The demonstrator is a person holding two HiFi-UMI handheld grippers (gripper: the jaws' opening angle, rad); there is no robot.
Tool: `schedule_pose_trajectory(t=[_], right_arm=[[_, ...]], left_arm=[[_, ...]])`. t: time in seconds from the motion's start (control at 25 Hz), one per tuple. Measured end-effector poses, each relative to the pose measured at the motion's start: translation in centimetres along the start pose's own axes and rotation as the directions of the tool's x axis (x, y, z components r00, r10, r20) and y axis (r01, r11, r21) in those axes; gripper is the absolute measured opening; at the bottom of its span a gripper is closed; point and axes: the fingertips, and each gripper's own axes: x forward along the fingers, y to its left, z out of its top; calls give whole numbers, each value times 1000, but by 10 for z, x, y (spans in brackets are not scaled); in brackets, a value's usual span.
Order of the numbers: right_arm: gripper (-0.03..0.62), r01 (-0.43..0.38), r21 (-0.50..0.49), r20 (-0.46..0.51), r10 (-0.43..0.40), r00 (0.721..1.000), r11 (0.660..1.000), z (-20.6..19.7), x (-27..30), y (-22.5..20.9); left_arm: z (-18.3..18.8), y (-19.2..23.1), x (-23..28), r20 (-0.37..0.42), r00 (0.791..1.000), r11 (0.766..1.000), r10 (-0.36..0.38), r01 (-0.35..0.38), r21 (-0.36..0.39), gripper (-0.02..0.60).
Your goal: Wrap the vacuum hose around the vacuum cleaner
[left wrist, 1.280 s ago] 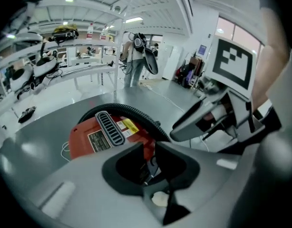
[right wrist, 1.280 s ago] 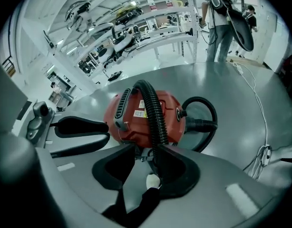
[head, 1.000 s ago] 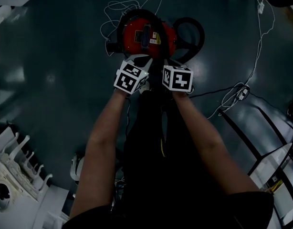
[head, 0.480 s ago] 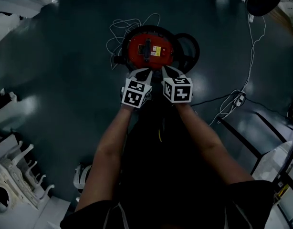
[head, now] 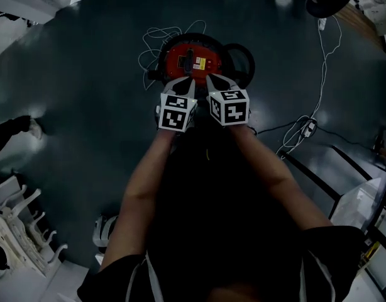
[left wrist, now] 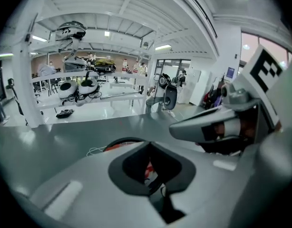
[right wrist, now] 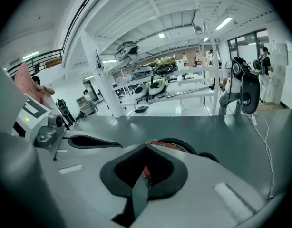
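Observation:
The red vacuum cleaner (head: 194, 60) stands on the dark floor straight ahead of me, with its black hose (head: 238, 56) coiled round the body and one loop bulging out to the right. A thin white cord (head: 156, 38) lies loose at its back left. My left gripper (head: 185, 84) and right gripper (head: 212, 80) hover side by side above its near edge, both shut with nothing between the jaws. In the left gripper view the shut left gripper (left wrist: 150, 148) covers most of the vacuum cleaner (left wrist: 116, 147). In the right gripper view the right gripper (right wrist: 145, 148) does the same, with the hose (right wrist: 186, 145) showing just beyond.
A cable with a white power strip (head: 309, 128) runs across the floor at the right. White racks (head: 17, 244) stand at the lower left and a framed white stand (head: 363, 200) at the lower right. A dark shape (head: 11, 131) lies at the left edge.
Both grippers have risen away from the vacuum cleaner, which now looks smaller and farther below. They stay shut and side by side.

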Motion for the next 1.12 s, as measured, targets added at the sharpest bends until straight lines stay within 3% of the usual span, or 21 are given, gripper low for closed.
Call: schedule_pose_trajectory(t=[0.24,0.52,1.12], right_arm=[[-6,-15,-49,16,16,1000,999,9,-14,4],[-6,-15,-97,20,17,1000,995,17,-17,8],[-6,-7,-65,-11,7,1000,998,3,-3,2]], left_arm=[[17,-5,-13,35,998,998,53,-52,-20,9],[18,-3,-13,31,997,988,71,-66,-139,9],[1,19,-14,-27,995,983,95,-98,-157,9]])
